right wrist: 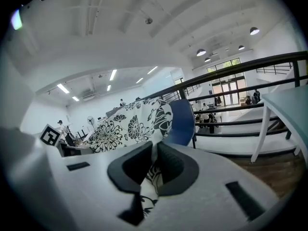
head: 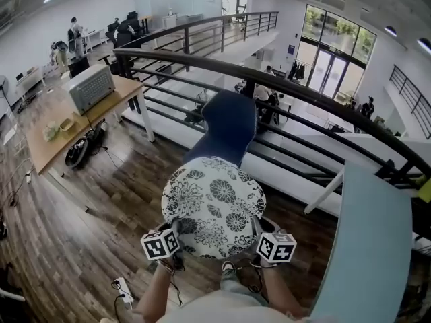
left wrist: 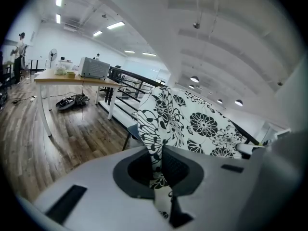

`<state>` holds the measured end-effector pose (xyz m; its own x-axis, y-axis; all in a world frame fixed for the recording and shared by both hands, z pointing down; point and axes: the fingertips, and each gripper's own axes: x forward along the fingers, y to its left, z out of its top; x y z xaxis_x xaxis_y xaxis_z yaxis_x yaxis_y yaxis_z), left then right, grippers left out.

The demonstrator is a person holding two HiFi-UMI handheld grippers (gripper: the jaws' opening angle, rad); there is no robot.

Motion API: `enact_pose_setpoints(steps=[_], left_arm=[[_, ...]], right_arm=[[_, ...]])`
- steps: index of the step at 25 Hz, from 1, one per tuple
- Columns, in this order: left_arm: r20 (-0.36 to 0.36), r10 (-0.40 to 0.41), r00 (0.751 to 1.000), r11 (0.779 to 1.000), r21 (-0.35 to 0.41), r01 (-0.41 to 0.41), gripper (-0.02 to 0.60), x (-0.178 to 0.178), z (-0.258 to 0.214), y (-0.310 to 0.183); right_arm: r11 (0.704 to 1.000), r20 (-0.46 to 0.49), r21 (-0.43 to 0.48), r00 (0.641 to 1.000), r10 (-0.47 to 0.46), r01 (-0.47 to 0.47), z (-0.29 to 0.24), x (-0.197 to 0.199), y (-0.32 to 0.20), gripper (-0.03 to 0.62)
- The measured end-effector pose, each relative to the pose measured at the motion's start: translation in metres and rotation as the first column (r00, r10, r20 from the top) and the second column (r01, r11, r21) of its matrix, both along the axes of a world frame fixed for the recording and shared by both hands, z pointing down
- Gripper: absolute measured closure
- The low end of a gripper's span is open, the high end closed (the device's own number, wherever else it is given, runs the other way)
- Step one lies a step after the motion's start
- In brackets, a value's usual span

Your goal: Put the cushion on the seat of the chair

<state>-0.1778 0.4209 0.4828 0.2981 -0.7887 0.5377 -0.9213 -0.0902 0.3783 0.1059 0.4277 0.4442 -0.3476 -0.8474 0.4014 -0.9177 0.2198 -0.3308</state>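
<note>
Round white black-flowered fabric cushion (head: 214, 207) spread ahead of both grippers, hiding seat of blue plastic chair (head: 229, 123) beyond. Left gripper (left wrist: 160, 174) and right gripper (right wrist: 154, 170) each clamped on near rim fabric. Probably light, soft, floppy; two spaced rim pinches suit.

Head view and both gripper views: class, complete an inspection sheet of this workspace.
Surface: wooden floor.
Job's things: floral cushion held in front of blue chair; seat hidden.
Clutter: grey machine on desk; dark bundle beneath.
Grippers: left tool and right tool each shut on cushion's near edge.
Cables: power strip on floor.
Surroundings: black railing, pale table at right, people far off.
</note>
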Motion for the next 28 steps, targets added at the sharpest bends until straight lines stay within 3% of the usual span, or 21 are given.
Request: enact_pose_setpoints(steps=[19,28], left_arm=[[-0.008,-0.064,0.998,0.998,-0.008,0.063,0.566,0.077,0.005,-0.14],[0.007,-0.083,0.997,0.996,-0.034,0.083,0.566,0.076,0.018,-0.18]], right_arm=[[0.998,-0.002,-0.009,0.999,-0.054,0.054,0.003,0.082,-0.156,0.569],[0.997,0.017,-0.037,0.997,-0.072,0.073,0.022,0.08,-0.206,0.569]])
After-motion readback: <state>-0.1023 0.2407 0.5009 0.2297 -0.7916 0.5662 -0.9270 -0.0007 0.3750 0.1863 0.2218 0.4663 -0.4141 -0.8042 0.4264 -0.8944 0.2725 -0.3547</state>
